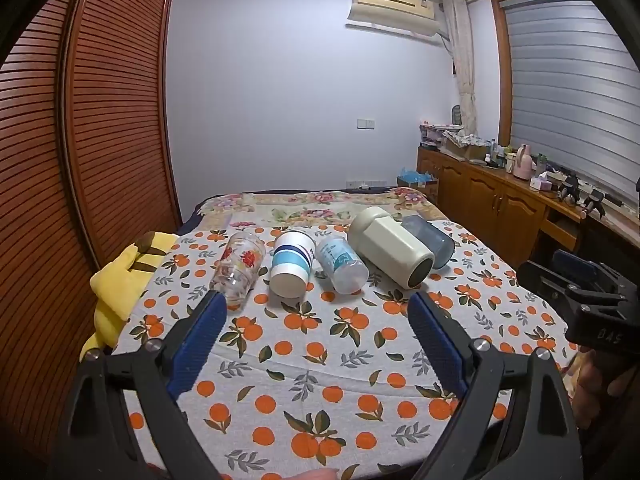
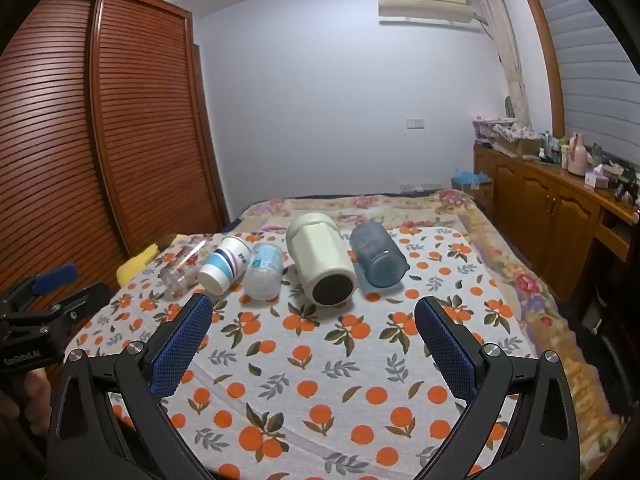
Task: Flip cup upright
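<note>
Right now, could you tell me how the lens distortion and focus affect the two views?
Left wrist view: the wardrobe bows strongly at the edge, while the five fallen cups, such as the cream cup, stay sharp. Right wrist view: similar bowing, dark corners, and the glass cup is hard to make out.

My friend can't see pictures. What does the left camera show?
Five cups lie tipped over in a row on an orange-print cloth: floral glass, striped paper cup, clear plastic cup, cream mug, blue tumbler. The open left claw hovers nearby.
</note>
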Demonstrator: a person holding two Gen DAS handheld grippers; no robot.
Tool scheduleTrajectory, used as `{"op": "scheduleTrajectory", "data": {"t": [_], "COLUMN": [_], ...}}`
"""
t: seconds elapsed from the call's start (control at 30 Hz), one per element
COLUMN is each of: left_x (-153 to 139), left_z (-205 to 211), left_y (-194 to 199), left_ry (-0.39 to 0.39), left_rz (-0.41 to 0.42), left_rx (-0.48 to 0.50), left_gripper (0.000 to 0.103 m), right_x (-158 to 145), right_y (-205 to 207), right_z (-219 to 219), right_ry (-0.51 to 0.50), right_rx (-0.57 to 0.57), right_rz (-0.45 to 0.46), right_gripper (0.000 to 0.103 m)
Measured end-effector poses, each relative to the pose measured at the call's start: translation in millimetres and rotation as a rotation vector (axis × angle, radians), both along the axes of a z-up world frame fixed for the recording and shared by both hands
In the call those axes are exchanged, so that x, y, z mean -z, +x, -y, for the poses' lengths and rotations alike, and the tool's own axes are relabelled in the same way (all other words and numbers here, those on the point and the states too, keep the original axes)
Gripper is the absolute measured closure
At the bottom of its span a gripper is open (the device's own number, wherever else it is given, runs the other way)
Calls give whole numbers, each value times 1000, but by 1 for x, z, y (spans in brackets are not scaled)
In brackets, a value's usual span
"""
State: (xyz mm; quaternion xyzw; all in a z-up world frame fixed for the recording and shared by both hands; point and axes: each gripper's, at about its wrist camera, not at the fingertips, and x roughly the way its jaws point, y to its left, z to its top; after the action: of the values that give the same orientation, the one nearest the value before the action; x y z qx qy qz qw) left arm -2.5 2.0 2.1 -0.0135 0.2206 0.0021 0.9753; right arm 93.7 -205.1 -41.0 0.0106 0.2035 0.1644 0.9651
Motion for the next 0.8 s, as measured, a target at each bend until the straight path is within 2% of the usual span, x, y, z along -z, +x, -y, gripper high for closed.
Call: {"op": "scheduleTrajectory", "data": {"t": [0.8], "left_x": [-5], "left_z": [5], "left_y": [-3], "left_ry": [2], "left_rz": [7], "left_rx": [2], "left_gripper": [10], "right_x": [0], "right_y": [1], "right_z": [0], "right_ry": [1], "right_rx": [0], "right_rz": [1], "right_gripper": [0]}}
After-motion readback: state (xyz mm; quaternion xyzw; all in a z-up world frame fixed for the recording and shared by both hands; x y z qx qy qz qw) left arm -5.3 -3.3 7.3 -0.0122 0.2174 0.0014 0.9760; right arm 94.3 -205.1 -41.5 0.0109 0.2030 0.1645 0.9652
